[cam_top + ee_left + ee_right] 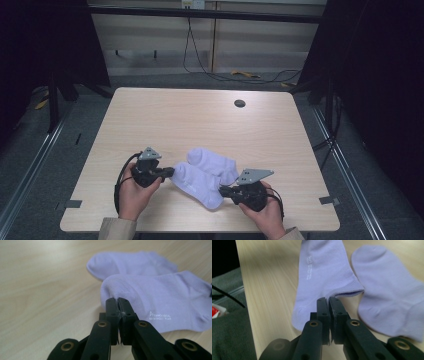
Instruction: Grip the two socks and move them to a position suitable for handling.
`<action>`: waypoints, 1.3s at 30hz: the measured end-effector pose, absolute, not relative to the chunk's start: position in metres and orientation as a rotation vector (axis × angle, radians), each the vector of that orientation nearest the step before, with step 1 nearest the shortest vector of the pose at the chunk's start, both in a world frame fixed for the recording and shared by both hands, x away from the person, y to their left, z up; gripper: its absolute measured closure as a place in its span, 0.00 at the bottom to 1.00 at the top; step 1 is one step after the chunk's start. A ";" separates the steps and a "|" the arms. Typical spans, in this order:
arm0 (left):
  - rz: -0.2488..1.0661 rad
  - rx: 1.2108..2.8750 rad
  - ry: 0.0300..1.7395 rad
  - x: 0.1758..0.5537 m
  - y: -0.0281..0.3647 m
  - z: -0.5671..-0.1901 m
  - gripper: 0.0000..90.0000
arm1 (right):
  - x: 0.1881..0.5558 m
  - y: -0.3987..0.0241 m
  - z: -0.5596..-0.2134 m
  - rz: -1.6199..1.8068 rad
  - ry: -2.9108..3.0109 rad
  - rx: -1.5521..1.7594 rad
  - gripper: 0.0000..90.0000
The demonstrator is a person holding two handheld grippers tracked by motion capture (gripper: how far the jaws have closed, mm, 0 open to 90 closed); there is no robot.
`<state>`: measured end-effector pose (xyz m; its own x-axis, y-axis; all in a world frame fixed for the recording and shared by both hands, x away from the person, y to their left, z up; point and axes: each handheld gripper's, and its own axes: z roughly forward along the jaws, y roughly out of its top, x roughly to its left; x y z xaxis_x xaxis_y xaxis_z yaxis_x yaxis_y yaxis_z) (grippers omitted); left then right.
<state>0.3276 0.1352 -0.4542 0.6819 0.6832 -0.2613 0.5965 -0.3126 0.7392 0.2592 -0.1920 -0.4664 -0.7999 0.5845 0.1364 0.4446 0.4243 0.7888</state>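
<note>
While both tongs grip it, the near sock [196, 185] lies stretched between them on the tabletop [200, 120], its long axis running from the left tongs [170, 172] down and rightward to the right tongs [223, 190] in the high view. Left tongs, closed tight, pinch the toe end, as the left gripper view shows [117, 300]; right tongs, likewise closed, pinch the cuff edge in the right gripper view [328, 299]. Each hand is thus at its own end, neither nearer than the other. The far sock [212, 161] lies just beyond, roughly parallel, touching or overlapping the near sock along one side; which of these cannot be told. Left hand [134, 192] and right hand [265, 212] enter from the near edge, tongs pointing inward toward each other and held low over the tabletop. A lift likely calls for both ends to rise together, clear of the far sock.
</note>
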 end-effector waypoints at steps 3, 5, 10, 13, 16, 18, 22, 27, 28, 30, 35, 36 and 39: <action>0.116 1.995 0.980 0.339 0.129 -0.450 0.98 | 0.267 -0.205 -0.458 1.371 2.454 0.965 0.97; 0.123 2.009 0.980 0.349 0.122 -0.448 0.98 | 0.273 -0.212 -0.457 1.386 2.430 0.998 0.97; 0.122 2.059 0.978 0.380 0.095 -0.446 0.97 | 0.293 -0.228 -0.462 1.399 2.407 1.100 0.97; 0.113 2.067 0.989 0.393 0.085 -0.446 0.97 | 0.302 -0.236 -0.467 1.399 2.394 1.159 0.97; 0.110 2.101 0.998 0.403 0.077 -0.447 0.97 | 0.308 -0.241 -0.473 1.411 2.383 1.207 0.97; 0.116 2.113 1.014 0.407 0.074 -0.449 0.97 | 0.310 -0.244 -0.477 1.425 2.378 1.235 0.97; 0.112 2.120 1.021 0.410 0.070 -0.453 0.97 | 0.313 -0.244 -0.481 1.420 2.379 1.257 0.97; 0.123 2.148 1.014 0.416 0.064 -0.457 0.97 | 0.315 -0.245 -0.486 1.403 2.386 1.279 0.97; 0.125 2.158 1.013 0.417 0.064 -0.458 0.97 | 0.315 -0.244 -0.487 1.407 2.384 1.278 0.97; 0.128 2.159 1.018 0.417 0.062 -0.458 0.97 | 0.314 -0.243 -0.488 1.391 2.391 1.272 0.97; 0.150 2.179 1.020 0.419 0.059 -0.463 0.97 | 0.315 -0.243 -0.491 1.368 2.390 1.281 0.96; 0.151 2.186 1.023 0.420 0.059 -0.464 0.97 | 0.315 -0.243 -0.492 1.360 2.390 1.270 0.96; 0.159 2.191 1.022 0.420 0.058 -0.465 0.97 | 0.316 -0.242 -0.495 1.343 2.398 1.274 0.96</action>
